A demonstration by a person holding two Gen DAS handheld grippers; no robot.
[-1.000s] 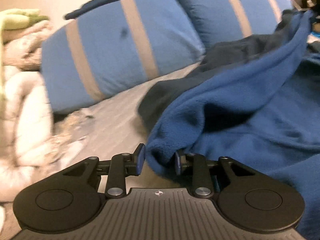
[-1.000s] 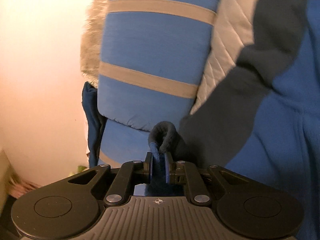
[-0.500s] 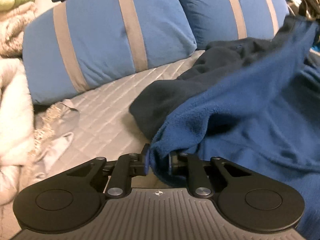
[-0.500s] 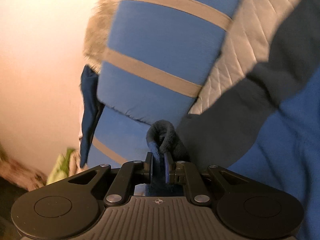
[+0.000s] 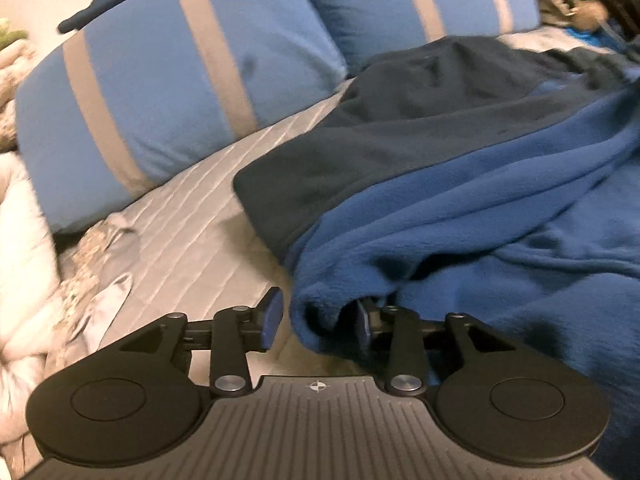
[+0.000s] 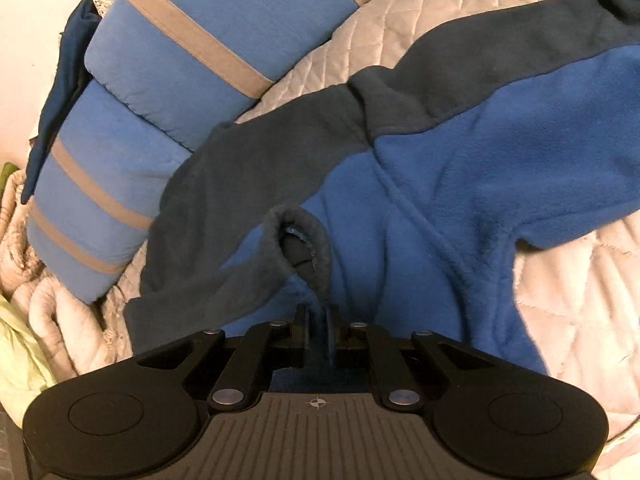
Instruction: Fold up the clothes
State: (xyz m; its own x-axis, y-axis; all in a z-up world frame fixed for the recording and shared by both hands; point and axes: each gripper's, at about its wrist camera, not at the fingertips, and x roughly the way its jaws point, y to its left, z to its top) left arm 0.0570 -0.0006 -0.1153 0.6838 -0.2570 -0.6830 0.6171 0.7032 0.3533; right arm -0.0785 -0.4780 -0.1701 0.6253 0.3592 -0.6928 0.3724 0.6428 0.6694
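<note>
Blue fleece jacket [image 6: 460, 184] with dark grey upper panels lies spread on the quilted bedspread [image 6: 580, 300], just below two blue striped pillows [image 5: 160, 92]. Right gripper [image 6: 319, 320] is clamped narrow on the jacket's dark collar edge. Left gripper [image 5: 318, 316] is spread wide, a fold of blue fleece lying loose between its fingers, unpinched.

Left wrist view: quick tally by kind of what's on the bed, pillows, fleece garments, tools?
Striped blue pillows: 2
Blue fleece garment: 1
Tools: 1, the left tool, open around the fleece hem
Total: 4
</note>
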